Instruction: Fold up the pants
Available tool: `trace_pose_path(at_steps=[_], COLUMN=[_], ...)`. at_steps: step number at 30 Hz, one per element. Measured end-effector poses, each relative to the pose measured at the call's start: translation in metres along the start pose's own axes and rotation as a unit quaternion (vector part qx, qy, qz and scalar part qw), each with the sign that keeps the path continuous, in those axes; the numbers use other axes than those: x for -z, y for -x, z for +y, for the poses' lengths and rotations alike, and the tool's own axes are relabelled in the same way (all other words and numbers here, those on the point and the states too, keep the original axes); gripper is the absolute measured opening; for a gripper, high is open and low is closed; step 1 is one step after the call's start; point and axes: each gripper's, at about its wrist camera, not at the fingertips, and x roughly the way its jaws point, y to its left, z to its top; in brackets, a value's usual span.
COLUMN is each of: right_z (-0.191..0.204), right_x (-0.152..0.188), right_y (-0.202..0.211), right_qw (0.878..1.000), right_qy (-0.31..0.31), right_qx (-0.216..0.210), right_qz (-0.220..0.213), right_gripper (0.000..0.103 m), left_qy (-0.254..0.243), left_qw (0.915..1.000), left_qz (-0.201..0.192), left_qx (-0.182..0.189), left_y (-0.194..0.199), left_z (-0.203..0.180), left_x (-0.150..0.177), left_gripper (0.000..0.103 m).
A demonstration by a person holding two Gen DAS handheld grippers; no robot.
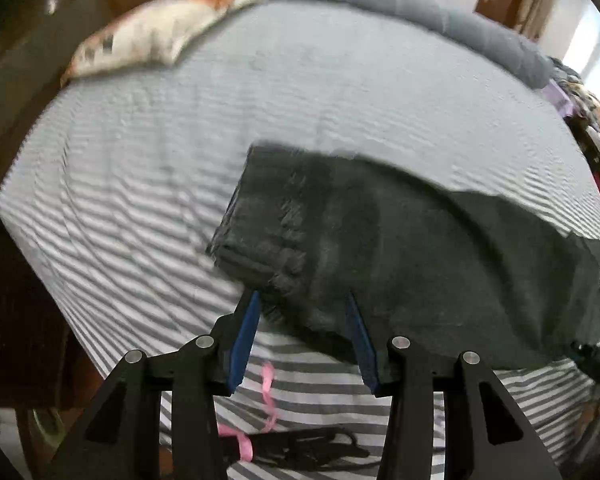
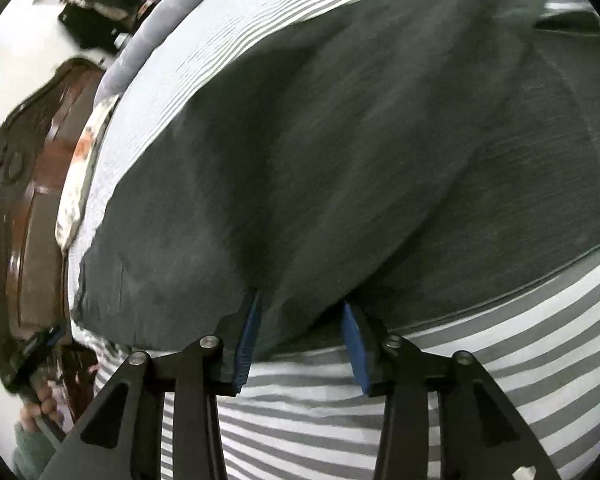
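Now the dark pants [image 1: 400, 256] lie on the striped bed sheet [image 1: 148, 184], their long axis running from a folded thick end at centre left of the left wrist frame down to the lower right. Both claws tilt steeply downward at the near hem: the left gripper [image 1: 302, 300] and the right gripper [image 2: 300, 300] stand parted, blue pads [image 2: 247, 344] astride the cloth edge, pinching nothing.
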Motion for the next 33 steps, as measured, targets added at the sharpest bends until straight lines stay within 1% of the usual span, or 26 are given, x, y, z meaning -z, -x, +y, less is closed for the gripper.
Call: trace_pose_path(at_steps=[2,3,4,6,8,10,15,18,20,22,23,26,27,30,33], right_z=[-0.014,-0.019,-0.027,-0.037,-0.048,-0.059,-0.091,-0.109,-0.119,-0.126,-0.13,-0.136,-0.137,-0.138,-0.138], right_x=[-0.008,-0.012,-0.017,-0.023,-0.031,-0.037,-0.055,-0.068,-0.077,-0.087,-0.089,-0.099,-0.102,-0.106,-0.112], right_y=[0.009,0.013,0.018,0.024,0.032,0.039,0.056,0.07,0.078,0.081,0.083,0.079,0.076,0.067,0.061], right_qw=[1.0,1.0,0.999,0.999,0.998,0.997,0.993,0.991,0.991,0.991,0.991,0.991,0.991,0.991,0.99], right_qy=[-0.016,-0.019,-0.022,-0.028,-0.038,-0.052,-0.087,-0.094,-0.091,-0.089,-0.088,-0.089,-0.089,-0.094,-0.099], right_qx=[0.002,0.005,0.011,0.014,0.015,0.018,0.01,0.009,0.007,0.001,0.0,-0.012,-0.024,-0.042,-0.057], right_qz=[-0.012,-0.016,-0.025,-0.035,-0.046,-0.06,-0.081,-0.095,-0.101,-0.104,-0.105,-0.099,-0.097,-0.086,-0.086], right_gripper=[0.039,0.039,0.039,0.039,0.039,0.039,0.039,0.039,0.039,0.039,0.039,0.039,0.039,0.039,0.039], left_qy=[-0.03,-0.061,-0.08,-0.13,-0.182,-0.213,-0.255,-0.282,-0.306,-0.33,-0.345,-0.372,-0.378,-0.388,-0.398], left_qw=[0.9991,0.997,0.9951,0.9884,0.9789,0.9724,0.9603,0.95,0.9407,0.9318,0.9256,0.9144,0.912,0.9084,0.905], left_qz=[-0.028,-0.046,-0.057,-0.077,-0.087,-0.078,-0.039,-0.011,0.005,0.012,0.015,0.023,0.025,0.027,0.023], left_qx=[0.005,0.009,0.012,0.019,0.035,0.054,0.107,0.133,0.145,0.15,0.155,0.158,0.157,0.152,0.147], left_y=[0.013,0.022,0.026,0.034,0.035,0.03,0.011,0.001,-0.006,-0.012,-0.014,-0.024,-0.027,-0.037,-0.045], left_z=[-0.022,-0.04,-0.052,-0.082,-0.124,-0.159,-0.231,-0.273,-0.292,-0.308,-0.316,-0.332,-0.337,-0.352,-0.363], left_x=[0.0,0.002,0.002,0.007,0.015,0.024,0.042,0.061,0.074,0.088,0.097,0.116,0.12,0.131,0.136], left_gripper=[0.046,0.047,0.048,0.05,0.05,0.05,0.05,0.05,0.05,0.05,0.05,0.05,0.05,0.05,0.05])
